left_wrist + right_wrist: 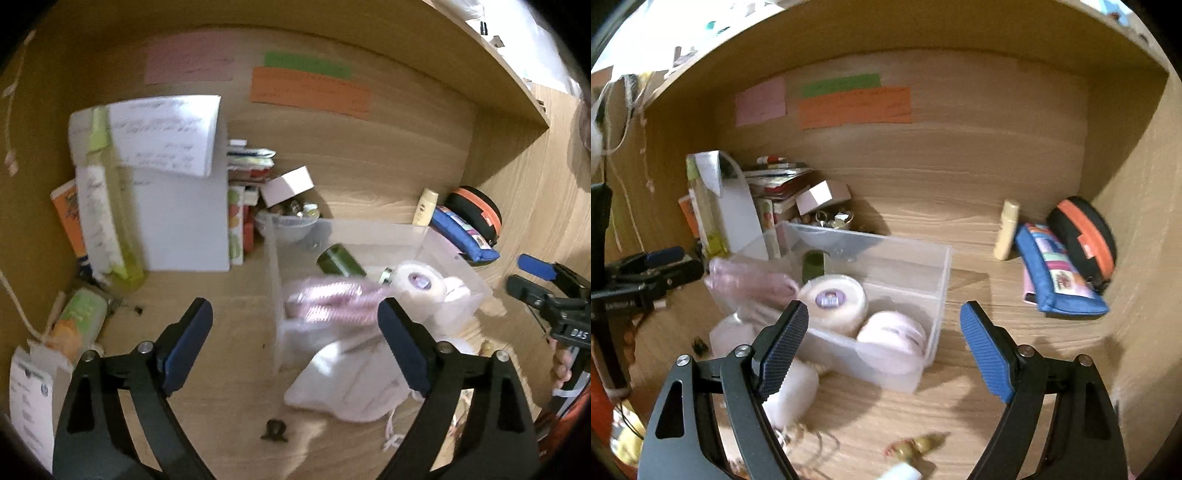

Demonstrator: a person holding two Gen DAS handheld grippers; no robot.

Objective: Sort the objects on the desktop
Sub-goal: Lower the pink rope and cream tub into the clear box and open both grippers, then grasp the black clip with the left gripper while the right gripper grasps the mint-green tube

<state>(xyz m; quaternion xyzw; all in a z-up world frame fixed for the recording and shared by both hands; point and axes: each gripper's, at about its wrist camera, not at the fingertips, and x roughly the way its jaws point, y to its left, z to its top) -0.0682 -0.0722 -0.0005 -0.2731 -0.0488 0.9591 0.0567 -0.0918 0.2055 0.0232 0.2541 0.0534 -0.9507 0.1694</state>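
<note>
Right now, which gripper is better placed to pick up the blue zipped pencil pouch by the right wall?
Right. The blue zipped pencil pouch lies just ahead of the open, empty right gripper, on its right. For the left gripper the clear plastic bin stands between.

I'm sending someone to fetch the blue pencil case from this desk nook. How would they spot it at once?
Look to the right-hand corner of the wooden nook, past the clear plastic bin. There the blue pencil case lies flat on the desk between a cream tube and a round black-and-orange zip case. It alone is blue, with a colourful patchwork panel.
</note>
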